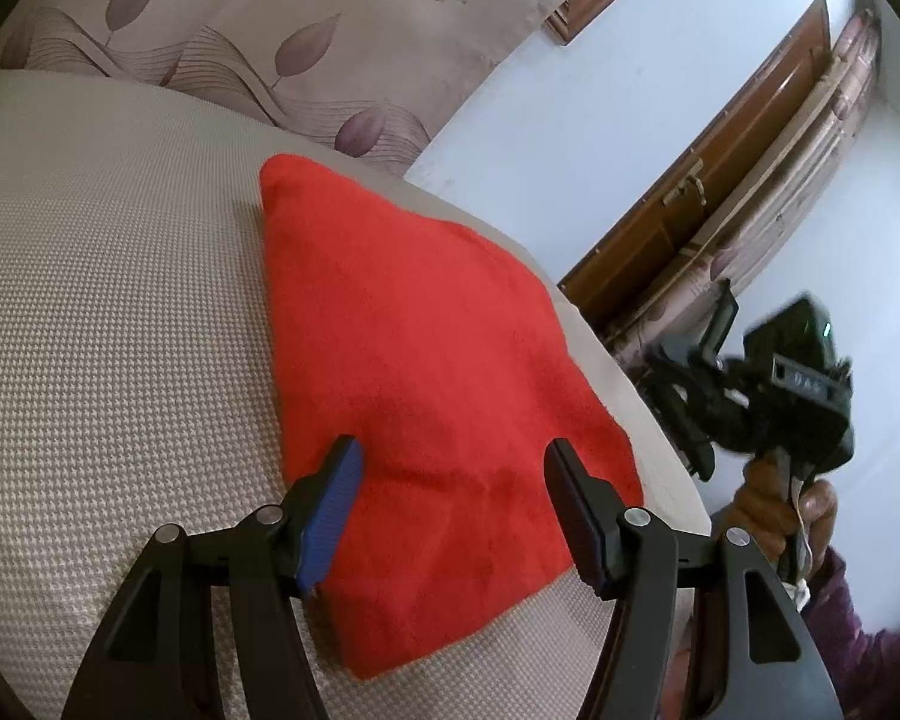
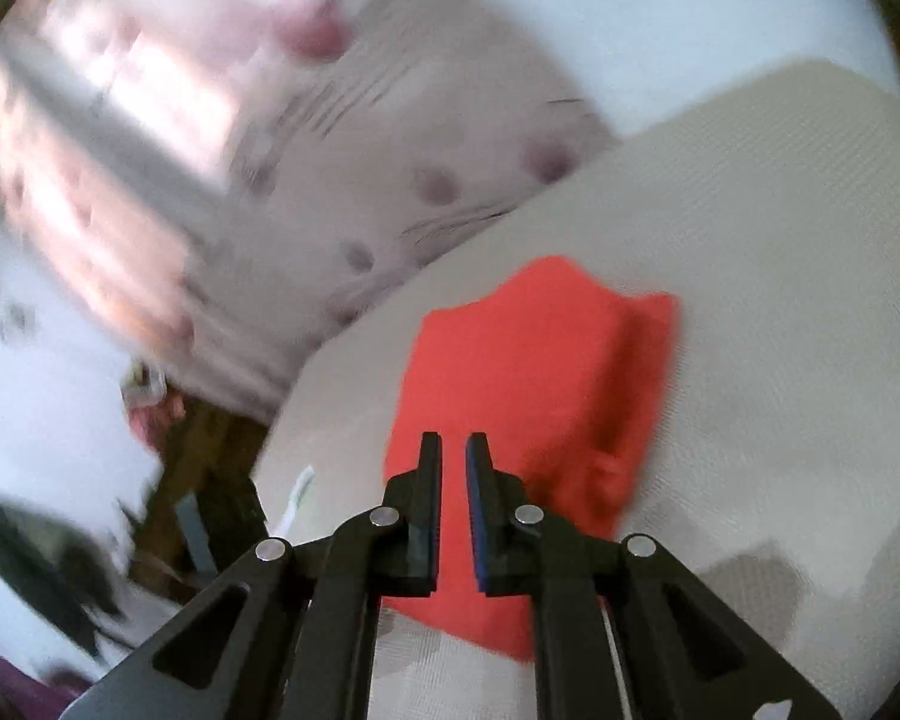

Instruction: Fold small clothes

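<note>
red cloth (image 1: 438, 396) lies folded on the table (image 1: 108, 312). left gripper (image 1: 453, 507) open over its near edge; right gripper (image 2: 453, 510) nearly closed, empty. risk: a dragging jaw undoes the fold.

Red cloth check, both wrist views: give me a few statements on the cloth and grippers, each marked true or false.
1. The red cloth lies on a beige woven surface. True.
2. The left gripper is clamped shut on the cloth. False: its jaws stand wide apart, nothing pinched.
3. The right gripper has only a narrow gap, with no cloth between its fingertips. True.
4. The cloth is blue. False: red.
5. A hand holds the right gripper beyond the surface's edge. True.
</note>
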